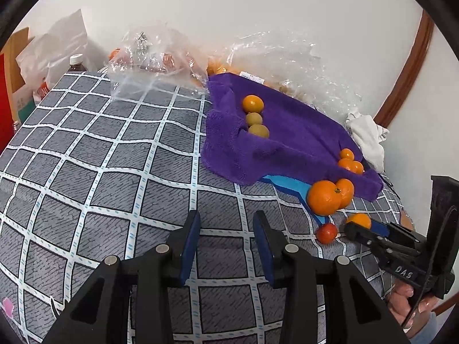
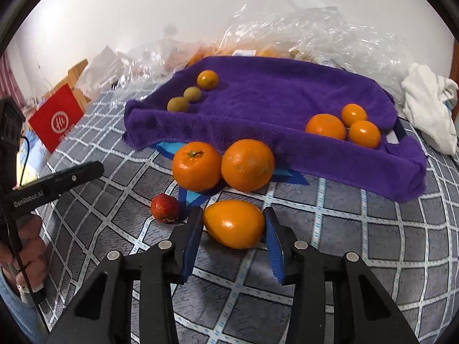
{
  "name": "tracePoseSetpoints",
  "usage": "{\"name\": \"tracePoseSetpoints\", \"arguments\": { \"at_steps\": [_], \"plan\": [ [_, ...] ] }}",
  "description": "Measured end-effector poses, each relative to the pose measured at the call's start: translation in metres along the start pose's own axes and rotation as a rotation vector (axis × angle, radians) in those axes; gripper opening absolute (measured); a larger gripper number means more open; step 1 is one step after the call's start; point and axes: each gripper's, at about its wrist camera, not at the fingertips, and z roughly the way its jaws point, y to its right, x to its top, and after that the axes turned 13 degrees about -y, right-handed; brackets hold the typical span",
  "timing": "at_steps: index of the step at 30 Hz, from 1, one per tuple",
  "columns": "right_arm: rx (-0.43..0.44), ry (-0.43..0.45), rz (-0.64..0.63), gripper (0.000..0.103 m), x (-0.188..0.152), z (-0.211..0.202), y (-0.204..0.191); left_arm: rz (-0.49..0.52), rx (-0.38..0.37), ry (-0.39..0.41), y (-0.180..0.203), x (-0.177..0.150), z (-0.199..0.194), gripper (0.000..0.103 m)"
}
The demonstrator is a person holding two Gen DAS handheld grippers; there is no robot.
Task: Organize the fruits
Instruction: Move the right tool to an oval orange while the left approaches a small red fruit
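My right tool [image 2: 233, 223] pinches the oval orange fruit [image 2: 233, 224]; off-centre pressure may squirt it toward the strawberry [image 2: 165, 207].

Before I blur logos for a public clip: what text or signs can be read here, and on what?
"GenRobot.AI": on the left gripper, along its arm.
"DAS": on the right gripper, on its body.
Round white emblem on the red box: characters unreadable.
White label behind the purple towel: too small.

I note a crumpled white cloth [image 2: 430, 109] at the surface's far right, a red box [image 2: 56, 120] far left, and a capped brown bottle [image 1: 77, 62] beyond the grid-patterned cover [image 1: 100, 157].
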Motion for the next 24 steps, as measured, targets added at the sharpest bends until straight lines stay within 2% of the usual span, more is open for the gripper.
{"name": "tracePoseSetpoints", "arguments": {
  "at_steps": [2,5,8,12,14,16,21,24],
  "plan": [
    [-0.005,0.017,0.015,0.042,-0.006,-0.008,0.009,0.011,-0.009,0.004,0.001,0.0,-0.001,0.036],
    [-0.058,0.053,0.038,0.042,-0.016,-0.021,0.026,0.049,-0.047,0.004,0.008,-0.002,-0.002,0.036],
    [-0.078,0.075,0.076,0.042,-0.03,-0.033,0.048,0.111,-0.083,-0.016,0.02,-0.005,0.0,0.036],
    [-0.09,0.082,0.111,0.042,-0.044,-0.041,0.069,0.161,-0.038,-0.053,0.035,-0.006,0.004,0.034],
    [-0.113,0.083,0.123,0.042,-0.052,-0.043,0.078,0.159,-0.065,-0.08,0.042,-0.011,0.003,0.034],
    [-0.094,0.082,0.141,0.042,-0.058,-0.046,0.084,0.166,-0.106,-0.093,0.054,-0.015,0.0,0.034],
    [-0.066,0.108,0.16,0.042,-0.062,-0.051,0.09,0.201,-0.086,-0.108,0.087,-0.015,0.002,0.036],
    [-0.061,0.112,0.167,0.042,-0.063,-0.052,0.09,0.17,-0.08,-0.164,0.098,-0.008,0.017,0.036]
  ]
}}
